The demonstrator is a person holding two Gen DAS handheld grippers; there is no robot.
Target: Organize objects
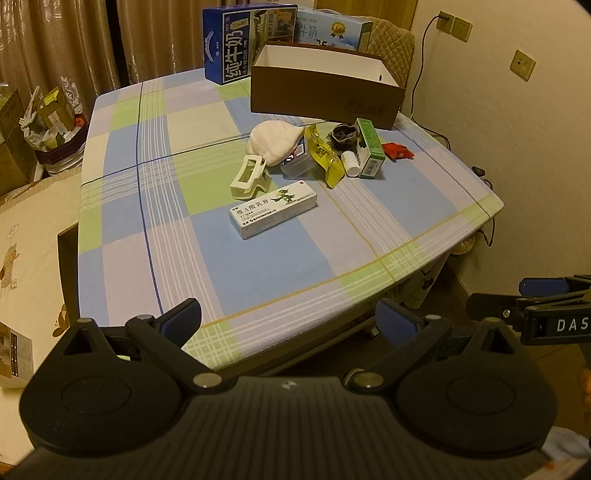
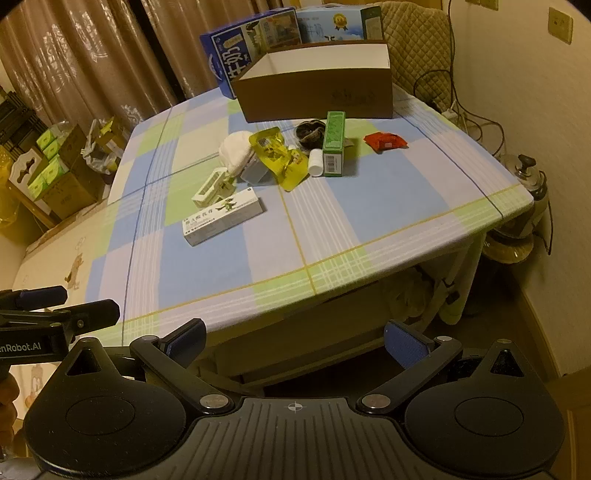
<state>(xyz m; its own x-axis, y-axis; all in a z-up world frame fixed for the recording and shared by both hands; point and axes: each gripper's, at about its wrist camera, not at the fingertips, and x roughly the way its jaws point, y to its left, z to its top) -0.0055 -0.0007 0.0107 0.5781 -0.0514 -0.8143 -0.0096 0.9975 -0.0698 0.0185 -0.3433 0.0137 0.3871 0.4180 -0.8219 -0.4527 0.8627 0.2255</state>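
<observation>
A checked tablecloth (image 1: pixel 258 266) covers the table. On it lie a white medicine carton (image 1: pixel 273 209), a cream clip (image 1: pixel 248 177), a white cloth (image 1: pixel 274 139), a yellow pouch (image 1: pixel 325 155), a small white bottle (image 1: pixel 350 163), a green carton (image 1: pixel 370 147), a dark scrunchie (image 1: pixel 344 134) and a red packet (image 1: pixel 398 150). Behind them stands an open brown box (image 1: pixel 325 86), also seen as the brown box (image 2: pixel 314 85). My left gripper (image 1: pixel 290 325) and right gripper (image 2: pixel 295 341) both hang open before the table's near edge, holding nothing.
Two milk cartons (image 1: pixel 247 37) stand behind the brown box. A quilted chair back (image 2: pixel 413 40) and wall sockets with cables (image 1: pixel 452 24) are at the right. Boxes and a bag of rubbish (image 1: pixel 51 122) sit on the floor at the left. A kettle (image 2: pixel 528 177) stands right of the table.
</observation>
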